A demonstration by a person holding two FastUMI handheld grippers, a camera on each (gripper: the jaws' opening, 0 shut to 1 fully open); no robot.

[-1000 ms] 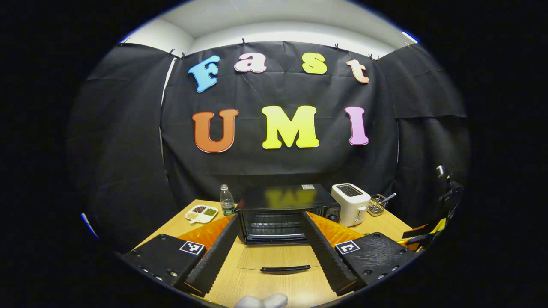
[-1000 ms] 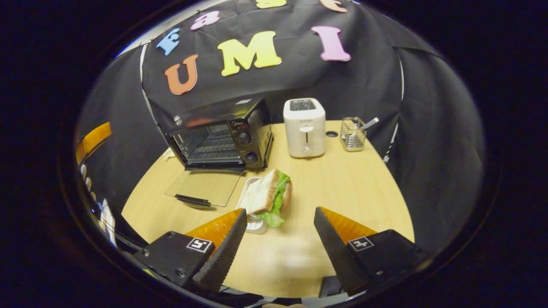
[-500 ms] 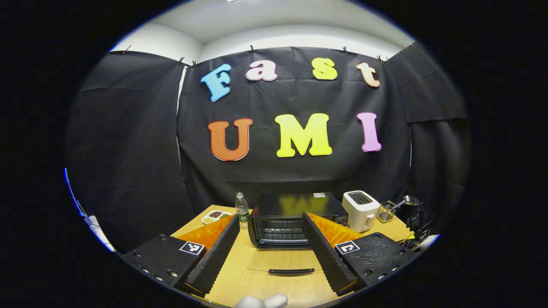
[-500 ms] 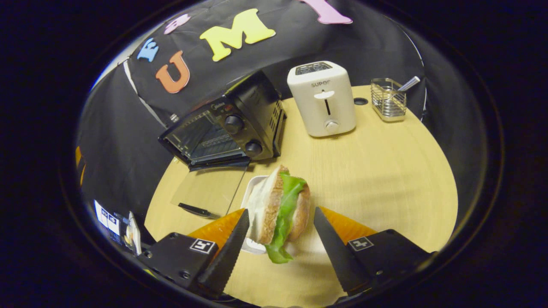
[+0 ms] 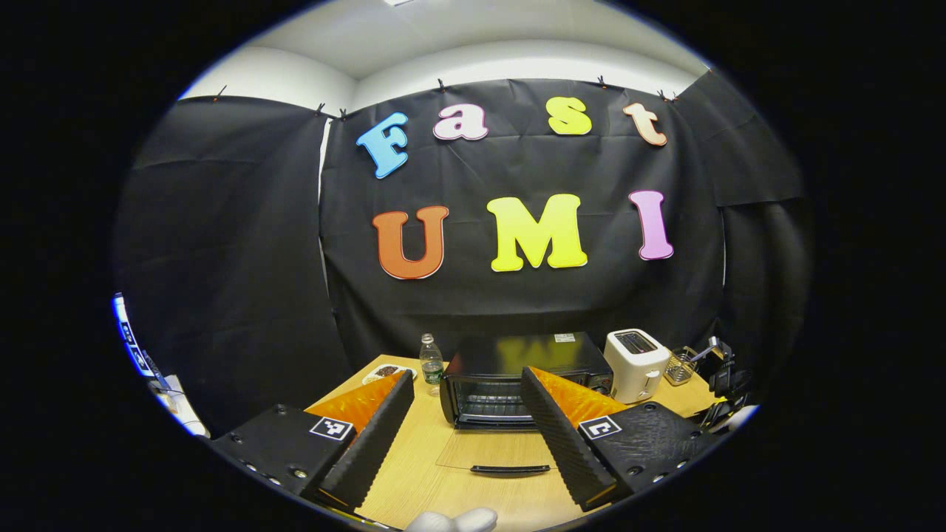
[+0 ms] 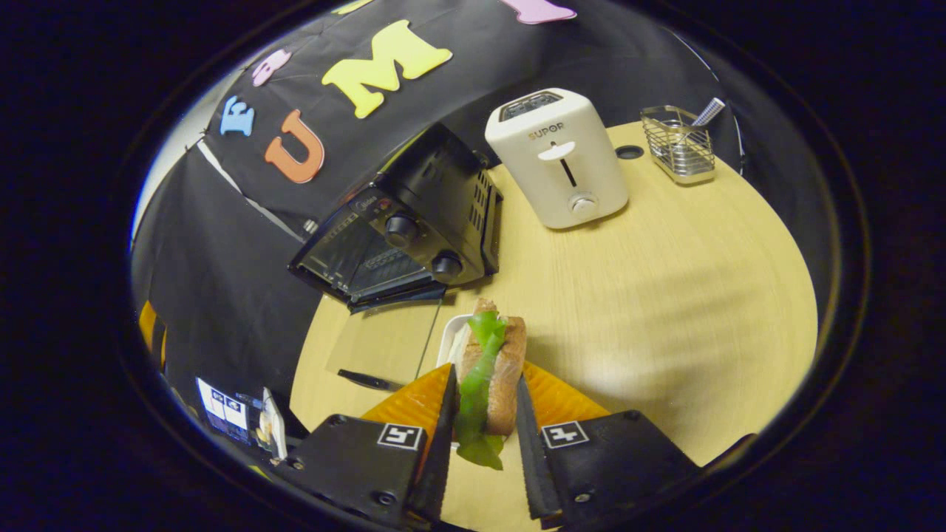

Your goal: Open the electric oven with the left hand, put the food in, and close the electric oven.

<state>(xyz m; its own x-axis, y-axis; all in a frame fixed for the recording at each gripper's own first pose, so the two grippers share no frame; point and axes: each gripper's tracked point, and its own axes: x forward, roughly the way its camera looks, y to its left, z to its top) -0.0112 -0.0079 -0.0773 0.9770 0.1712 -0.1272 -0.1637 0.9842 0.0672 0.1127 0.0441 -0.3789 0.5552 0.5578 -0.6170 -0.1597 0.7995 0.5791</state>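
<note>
Right gripper view: sandwich (image 6: 490, 362), over white tray (image 6: 449, 343) before electric oven (image 6: 414, 222), pinched between both fingers of right gripper (image 6: 480, 436). Oven door (image 6: 377, 351) lies flat open on table (image 6: 665, 295). Left gripper (image 5: 465, 432): spread, empty, back from the door. Done: opening. Left: loading, closing.

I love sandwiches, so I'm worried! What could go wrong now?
The right gripper squeezes the sandwich by its sides, so lettuce hanging below might drop out. The glass door lies flat in front of the oven; carrying the sandwich low could bump it.
</note>
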